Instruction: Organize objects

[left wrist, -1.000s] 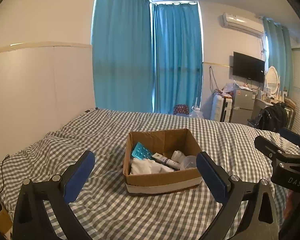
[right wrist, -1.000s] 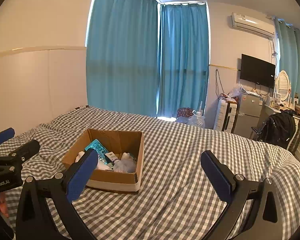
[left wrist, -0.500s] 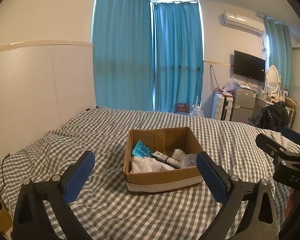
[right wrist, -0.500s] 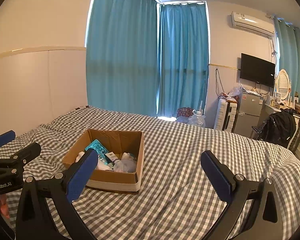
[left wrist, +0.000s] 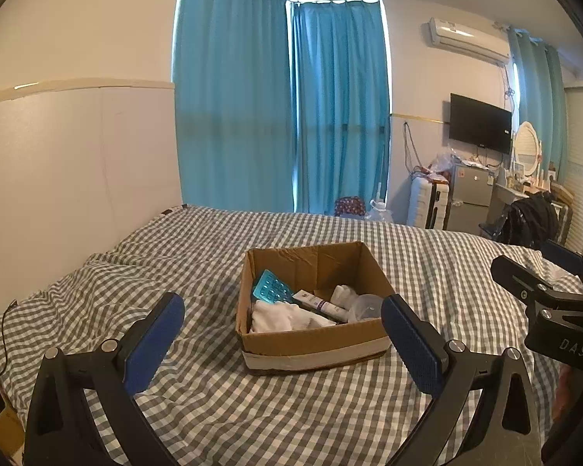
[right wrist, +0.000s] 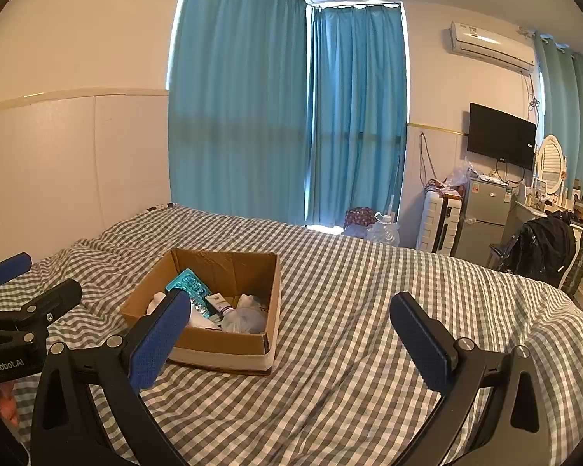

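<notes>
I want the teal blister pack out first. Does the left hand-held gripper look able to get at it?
Probably yes. The left hand-held gripper is open and faces the cardboard box, whose top is open. The teal blister pack lies on top of the other things, uncovered.

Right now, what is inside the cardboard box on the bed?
The cardboard box holds a teal blister pack, a white tube, white cloth and a clear plastic piece. Anything beneath the cloth is hidden.

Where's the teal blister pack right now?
In the left wrist view, the teal blister pack leans in the cardboard box's back-left corner, above the white cloth and left of the tube.
</notes>
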Demonstrator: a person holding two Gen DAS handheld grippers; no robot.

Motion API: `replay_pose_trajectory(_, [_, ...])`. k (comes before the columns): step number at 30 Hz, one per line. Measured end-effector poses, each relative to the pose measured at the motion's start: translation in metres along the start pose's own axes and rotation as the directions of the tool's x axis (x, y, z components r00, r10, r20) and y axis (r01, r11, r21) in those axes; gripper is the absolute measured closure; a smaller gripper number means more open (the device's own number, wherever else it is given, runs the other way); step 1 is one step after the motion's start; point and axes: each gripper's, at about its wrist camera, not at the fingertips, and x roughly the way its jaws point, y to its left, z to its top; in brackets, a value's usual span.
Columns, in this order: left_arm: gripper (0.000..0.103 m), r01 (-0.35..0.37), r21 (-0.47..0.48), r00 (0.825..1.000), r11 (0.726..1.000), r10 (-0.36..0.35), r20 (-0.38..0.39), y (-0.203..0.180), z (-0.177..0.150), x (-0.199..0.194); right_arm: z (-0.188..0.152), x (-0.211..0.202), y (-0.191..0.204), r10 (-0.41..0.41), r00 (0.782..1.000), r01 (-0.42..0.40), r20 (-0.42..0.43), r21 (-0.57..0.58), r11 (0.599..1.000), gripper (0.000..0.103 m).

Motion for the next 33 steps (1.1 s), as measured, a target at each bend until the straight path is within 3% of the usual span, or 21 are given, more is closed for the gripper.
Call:
replay_pose_trajectory(12, [0.0,-0.035,0.023,0.999,0.999,0.035,0.006,-0.0026,0.0015,0.0016,0.0008,-0.0011,-0.0001,-0.005,1.0,0.005,0.002,0.001,1.0,0.0])
replay_pose_trajectory(33, [0.0,-0.034,0.007,0.999,0.999,0.035,-0.004,0.0048,-0.0006,0.0012,-0.0014,0.0002,0.0011,-0.007,1.0,0.007,-0.011,-0.008,1.0,0.0])
